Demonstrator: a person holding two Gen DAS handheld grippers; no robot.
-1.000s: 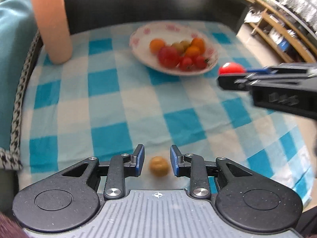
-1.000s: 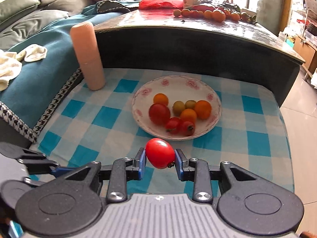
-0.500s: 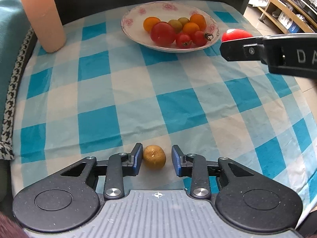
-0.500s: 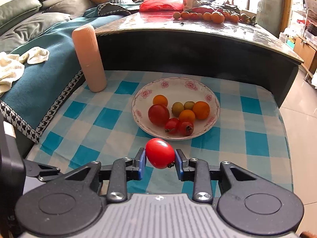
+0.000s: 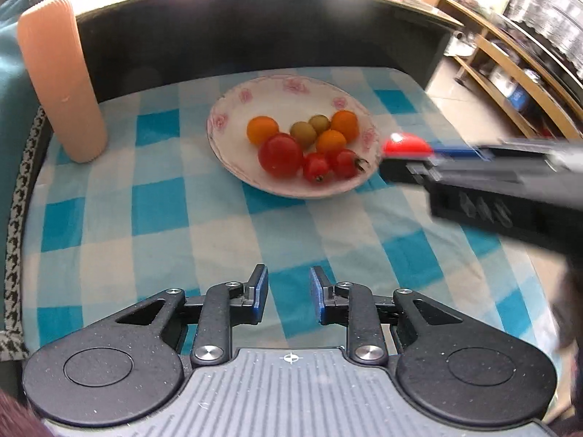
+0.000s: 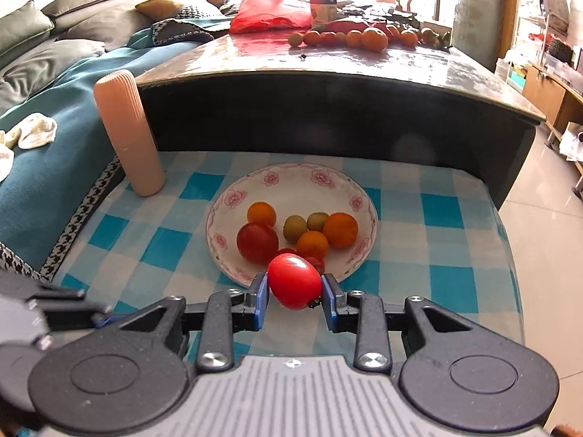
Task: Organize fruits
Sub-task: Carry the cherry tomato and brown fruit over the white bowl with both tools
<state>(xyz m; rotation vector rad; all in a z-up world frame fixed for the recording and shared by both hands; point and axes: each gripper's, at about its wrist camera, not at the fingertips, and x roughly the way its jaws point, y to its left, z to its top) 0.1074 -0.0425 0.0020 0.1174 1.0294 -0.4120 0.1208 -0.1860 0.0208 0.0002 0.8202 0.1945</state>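
A white floral plate (image 5: pixel 291 87) (image 6: pixel 291 178) on the blue-checked cloth (image 5: pixel 153 204) holds several small tomatoes and orange and green fruits. My right gripper (image 6: pixel 293 287) is shut on a red tomato (image 6: pixel 294 279) and hovers at the plate's near rim. In the left wrist view it comes in from the right, with the tomato (image 5: pixel 406 144) at the plate's right edge. My left gripper (image 5: pixel 288 291) is open over the cloth, well short of the plate, with nothing between its fingers. The small brownish fruit is not in sight.
A peach ribbed cylinder (image 5: pixel 62 83) (image 6: pixel 127 134) stands left of the plate. Behind the cloth rises a dark tabletop (image 6: pixel 364 69) bearing oranges and a red bag. A teal-covered sofa (image 6: pixel 54 109) lies left; floor and shelves lie right.
The left wrist view has swung up and the brownish fruit between the left fingers has dropped out of view. My right gripper carried the red tomato forward to the plate's rim.
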